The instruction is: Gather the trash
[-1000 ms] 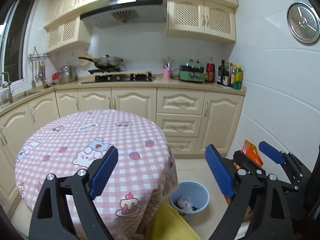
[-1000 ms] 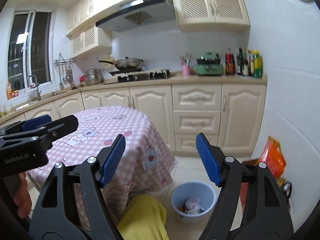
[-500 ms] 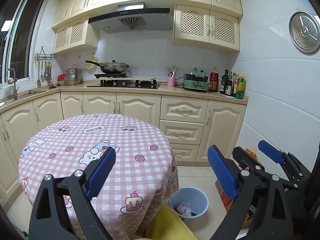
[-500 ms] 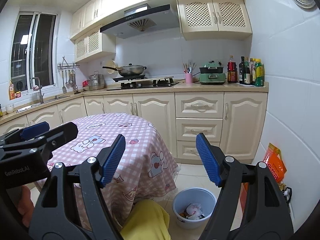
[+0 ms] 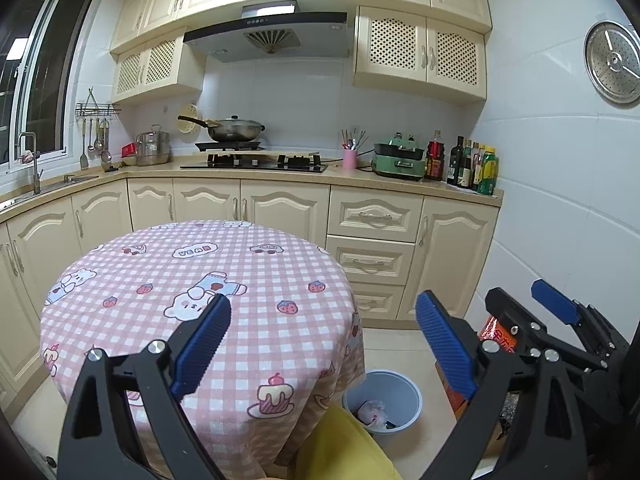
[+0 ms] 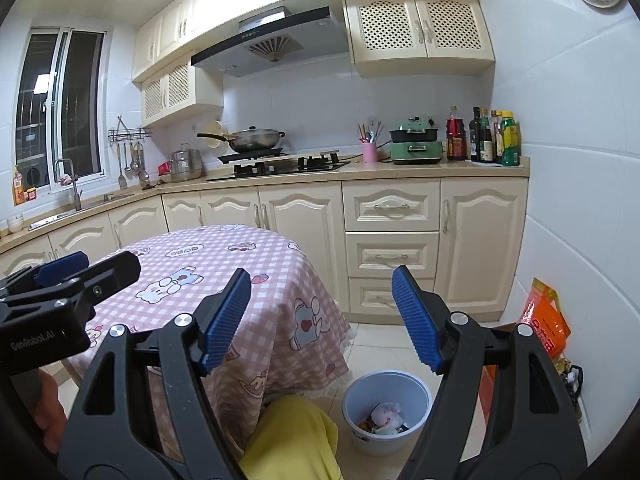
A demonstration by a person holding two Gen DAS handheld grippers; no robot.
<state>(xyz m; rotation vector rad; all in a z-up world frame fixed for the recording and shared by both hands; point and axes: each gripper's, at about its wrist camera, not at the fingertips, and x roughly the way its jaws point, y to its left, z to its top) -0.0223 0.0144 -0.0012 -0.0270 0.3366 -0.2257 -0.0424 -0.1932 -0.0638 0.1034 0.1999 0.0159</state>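
Note:
A pale blue bin (image 5: 408, 392) stands on the floor right of the round table and holds crumpled trash (image 5: 370, 411); it also shows in the right wrist view (image 6: 360, 396) with trash (image 6: 385, 417) inside. My left gripper (image 5: 322, 344) is open and empty, raised over the table's near edge. My right gripper (image 6: 322, 314) is open and empty, above the table's right side. The right gripper (image 5: 532, 312) shows at the lower right of the left wrist view; the left gripper (image 6: 76, 276) shows at the left of the right wrist view.
The round table has a pink checked cloth (image 5: 224, 272). Cream cabinets (image 5: 372, 248) with a stove, wok and bottles line the back. An orange bag (image 6: 546, 320) leans against the right wall. My yellow-clad knee (image 6: 292, 440) is below.
Both grippers have risen and tilted up, so the table and bin sit lower and farther in view. Both stay open and empty.

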